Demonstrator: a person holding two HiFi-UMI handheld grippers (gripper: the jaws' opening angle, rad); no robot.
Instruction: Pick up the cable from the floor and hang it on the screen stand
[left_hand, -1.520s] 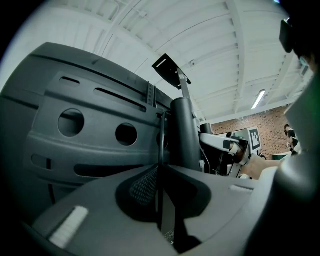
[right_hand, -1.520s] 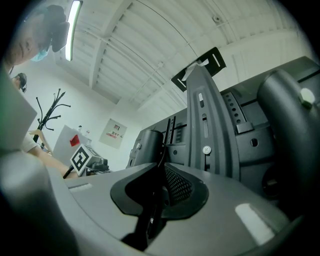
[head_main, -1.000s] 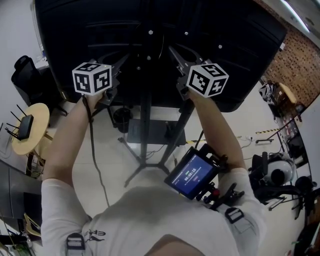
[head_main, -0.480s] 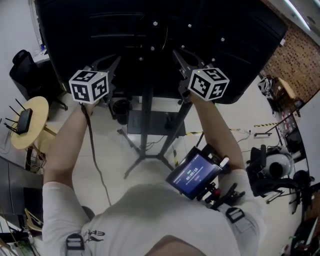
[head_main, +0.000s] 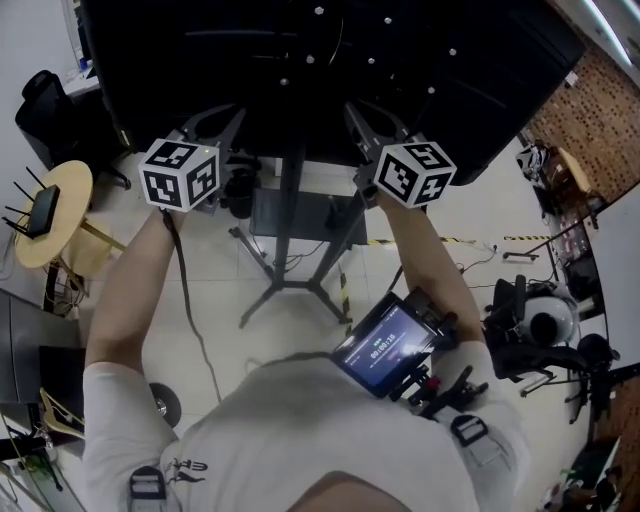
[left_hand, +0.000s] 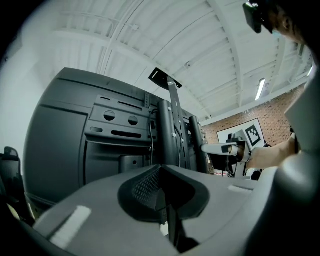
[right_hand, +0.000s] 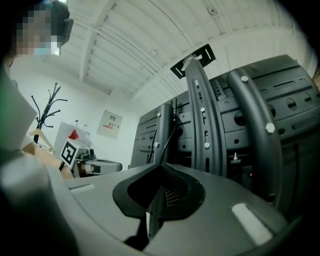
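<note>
Flanking the screen stand (head_main: 291, 215) at nine and three o'clock, left gripper (left_hand: 162, 170) and right gripper (right_hand: 160, 167) have jaws just closed together, empty.

White short-sleeved T-shirt (head_main: 300, 440); buckled shoulder straps (head_main: 148, 487); black-white marker cubes (head_main: 180, 173); grey jaws, black ribbed pads (left_hand: 145, 187).

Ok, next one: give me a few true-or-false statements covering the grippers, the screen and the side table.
Both grippers are shut. True: the left gripper and right gripper have just closed, jaws together, nothing between them.
The screen shows its lit front. False: it shows its dark back.
A router sits on the round table. True.
Both grippers are down by the floor. False: they are held up beside the screen stand, behind the screen.
</note>
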